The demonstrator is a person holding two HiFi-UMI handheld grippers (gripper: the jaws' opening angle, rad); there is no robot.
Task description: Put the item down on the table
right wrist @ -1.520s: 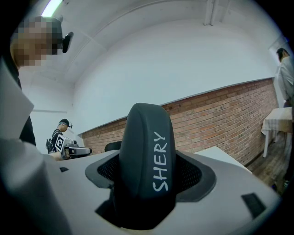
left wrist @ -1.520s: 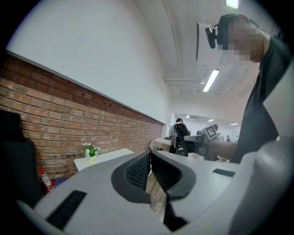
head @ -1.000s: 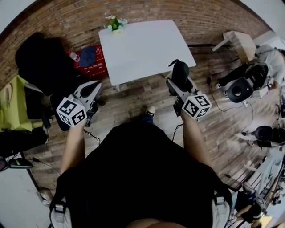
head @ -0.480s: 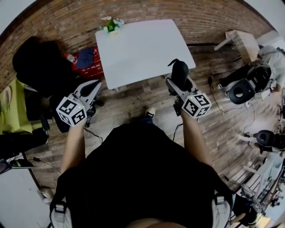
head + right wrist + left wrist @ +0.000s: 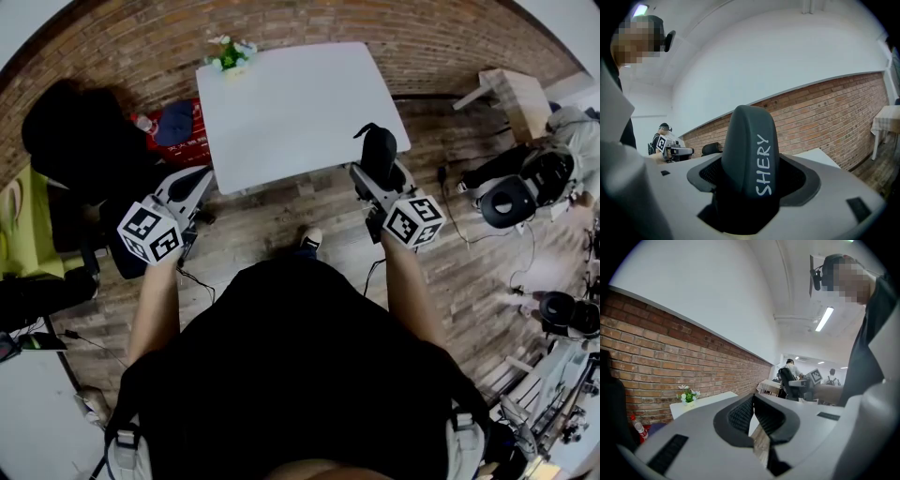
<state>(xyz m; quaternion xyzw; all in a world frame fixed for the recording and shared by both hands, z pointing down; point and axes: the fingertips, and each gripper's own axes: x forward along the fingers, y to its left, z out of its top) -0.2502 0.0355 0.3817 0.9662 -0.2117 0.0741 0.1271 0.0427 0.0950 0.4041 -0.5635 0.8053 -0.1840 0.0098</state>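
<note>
Right gripper (image 5: 377,171) grips the dark SHERY-lettered item (image 5: 750,159), left gripper (image 5: 752,401) closed empty; white table (image 5: 291,103) now nearer, set-down not yet begun.

Office: white table (image 5: 291,103), swivel chairs (image 5: 511,199)

Ahead of both hand-held grippers the white worktop (image 5: 291,103) offers open surface nearly throughout. Sole obstruction on it: a small flower pot (image 5: 228,53) at the far corner, ahead of the left hand-held gripper (image 5: 197,180). The right hand-held gripper (image 5: 377,172), clamped on a dark item (image 5: 379,148), is by the near edge with free passage ahead. Left of the left hand-held gripper stand a black chair (image 5: 80,141) and a red crate (image 5: 192,141).
</note>
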